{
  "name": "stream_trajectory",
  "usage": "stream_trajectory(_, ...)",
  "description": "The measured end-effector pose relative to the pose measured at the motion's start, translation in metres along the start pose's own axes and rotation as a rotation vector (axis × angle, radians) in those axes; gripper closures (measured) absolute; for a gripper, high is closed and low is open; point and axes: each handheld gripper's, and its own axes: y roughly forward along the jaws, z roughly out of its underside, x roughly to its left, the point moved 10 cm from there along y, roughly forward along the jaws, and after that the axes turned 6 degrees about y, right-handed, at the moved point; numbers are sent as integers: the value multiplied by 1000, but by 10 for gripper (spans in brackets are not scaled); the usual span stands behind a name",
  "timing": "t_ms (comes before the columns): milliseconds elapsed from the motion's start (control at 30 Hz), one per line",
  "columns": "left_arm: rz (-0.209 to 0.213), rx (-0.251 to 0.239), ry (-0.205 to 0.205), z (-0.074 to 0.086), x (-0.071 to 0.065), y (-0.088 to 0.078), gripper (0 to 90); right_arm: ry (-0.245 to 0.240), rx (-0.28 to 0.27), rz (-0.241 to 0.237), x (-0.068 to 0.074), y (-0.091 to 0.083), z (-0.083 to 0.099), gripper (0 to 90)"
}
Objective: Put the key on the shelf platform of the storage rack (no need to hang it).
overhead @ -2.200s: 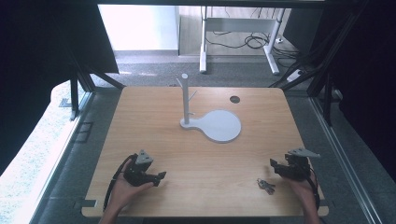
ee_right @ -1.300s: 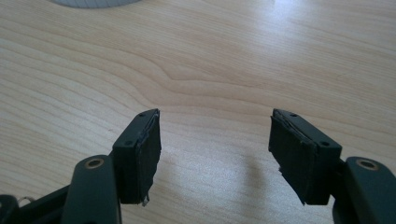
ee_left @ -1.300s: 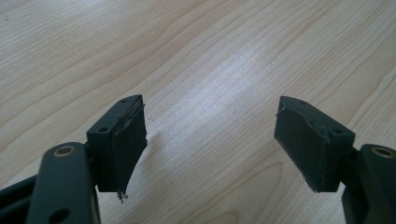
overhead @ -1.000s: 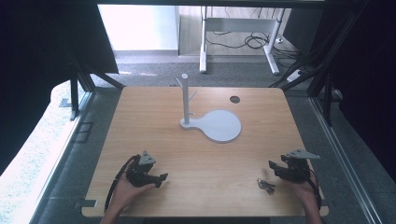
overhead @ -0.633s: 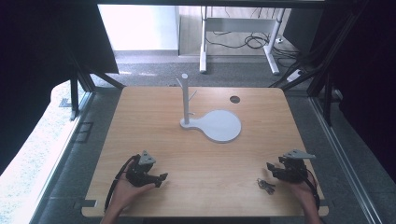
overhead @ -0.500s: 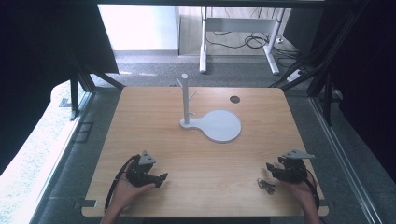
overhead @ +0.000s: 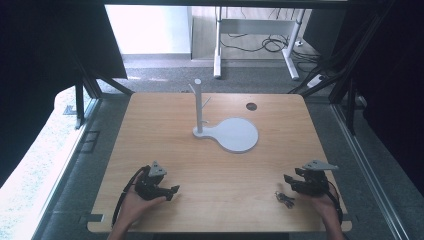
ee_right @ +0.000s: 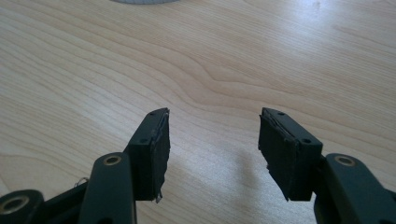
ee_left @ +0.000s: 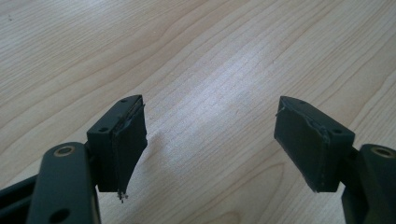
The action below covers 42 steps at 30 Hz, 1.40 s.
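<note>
Right hand-held gripper (overhead: 295, 181) sits slightly further left than two seconds ago, jaws just closing a little, nothing between them, released. Key bunch (overhead: 285, 199) lies on worktop (overhead: 210, 165) just beside it, near front edge. Left hand-held gripper (overhead: 169, 190) unmoved, jaws spread wide over bare wood, released. Mid worktop: white stand (overhead: 199, 107), round base plate (overhead: 235, 135). Farther: dark hole (overhead: 251, 106).

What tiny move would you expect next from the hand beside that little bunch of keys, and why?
Probably the right gripper shifts sideways and down over the small metal key bunch. Its jaws have just been closing but stand open with nothing between them, and the keys lie on the wooden table just beside it.
</note>
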Motion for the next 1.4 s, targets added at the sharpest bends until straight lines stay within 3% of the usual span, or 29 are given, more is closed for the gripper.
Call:
stream_trajectory(233,-3,-3,-9,0,0,0,255,-13,10,-32,6,-1,-1,497)
stream_trajectory(867,-10,-10,-6,-1,1,-1,258,-79,4,-71,27,-7,-9,505)
stream_trajectory(1400,-9,-3,-2,0,1,1,257,-88,25,-70,29,-5,-6,491)
